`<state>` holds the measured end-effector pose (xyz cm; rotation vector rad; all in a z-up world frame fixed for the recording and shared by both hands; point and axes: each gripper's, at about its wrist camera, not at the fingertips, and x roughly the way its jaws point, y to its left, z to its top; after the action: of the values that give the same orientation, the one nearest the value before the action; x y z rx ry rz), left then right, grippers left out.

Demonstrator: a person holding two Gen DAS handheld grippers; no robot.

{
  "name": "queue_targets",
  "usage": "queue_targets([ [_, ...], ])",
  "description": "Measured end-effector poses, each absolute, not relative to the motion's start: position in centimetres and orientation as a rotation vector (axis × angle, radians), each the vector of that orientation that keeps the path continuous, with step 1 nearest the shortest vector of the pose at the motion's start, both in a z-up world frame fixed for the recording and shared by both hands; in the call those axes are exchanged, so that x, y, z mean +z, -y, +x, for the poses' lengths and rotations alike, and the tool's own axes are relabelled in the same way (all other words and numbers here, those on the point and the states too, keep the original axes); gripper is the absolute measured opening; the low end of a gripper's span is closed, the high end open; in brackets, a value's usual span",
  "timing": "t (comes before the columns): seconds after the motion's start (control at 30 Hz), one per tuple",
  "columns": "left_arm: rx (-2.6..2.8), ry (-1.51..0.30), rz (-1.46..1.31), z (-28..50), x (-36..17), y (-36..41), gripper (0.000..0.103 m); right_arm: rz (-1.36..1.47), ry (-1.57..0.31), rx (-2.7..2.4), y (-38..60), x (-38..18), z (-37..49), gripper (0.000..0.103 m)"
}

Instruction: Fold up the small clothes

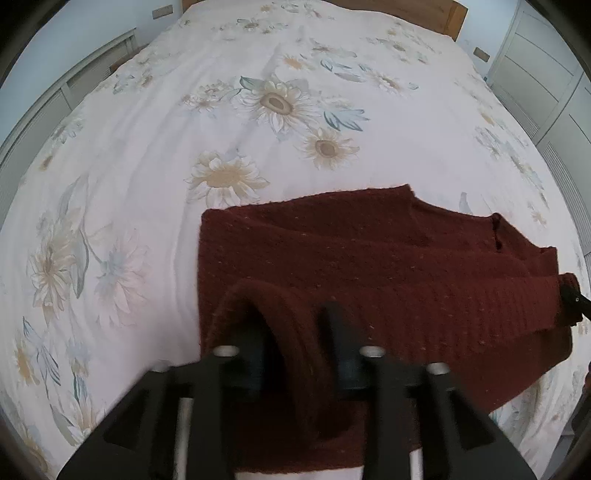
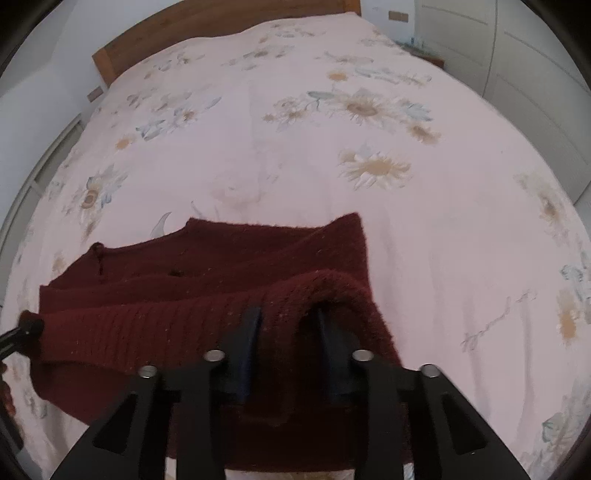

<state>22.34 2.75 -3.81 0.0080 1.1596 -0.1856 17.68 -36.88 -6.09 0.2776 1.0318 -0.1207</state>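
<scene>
A dark red knit sweater (image 1: pixel 369 266) lies on the bed, its near hem lifted. My left gripper (image 1: pixel 295 325) is shut on the left end of the ribbed hem, held above the rest of the sweater. My right gripper (image 2: pixel 288 317) is shut on the right end of the same hem; the sweater (image 2: pixel 203 280) stretches away to the left in that view. The hem hangs taut between the two grippers. The right gripper's tip shows at the far right of the left wrist view (image 1: pixel 574 301). The left gripper's tip shows at the left edge of the right wrist view (image 2: pixel 22 332).
The bed (image 1: pixel 184 110) is covered by a white sheet with sunflower prints. A wooden headboard (image 2: pixel 184 26) stands at the far end. White cabinets (image 1: pixel 546 81) stand to the right, and a white radiator-like unit (image 1: pixel 55 96) to the left.
</scene>
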Motion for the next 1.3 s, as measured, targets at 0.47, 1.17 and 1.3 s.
queue_targets([
  [0.47,-0.261,-1.006,0.061,19.4,0.8,1.2,0.101,0.170,-0.912,-0.017,31.4,-1.5,15.5,0.103],
  [1.17,-0.316,-1.065,0.197,16.3,-8.6,3.0,0.102,0.013,-0.997,-0.010,26.8,-11.5,12.8,0.103],
  [1.3,-0.286,-1.055,0.189,16.9,-8.4,0.6,0.102,0.049,-0.996,-0.057,30.1,-11.4,12.5,0.103],
])
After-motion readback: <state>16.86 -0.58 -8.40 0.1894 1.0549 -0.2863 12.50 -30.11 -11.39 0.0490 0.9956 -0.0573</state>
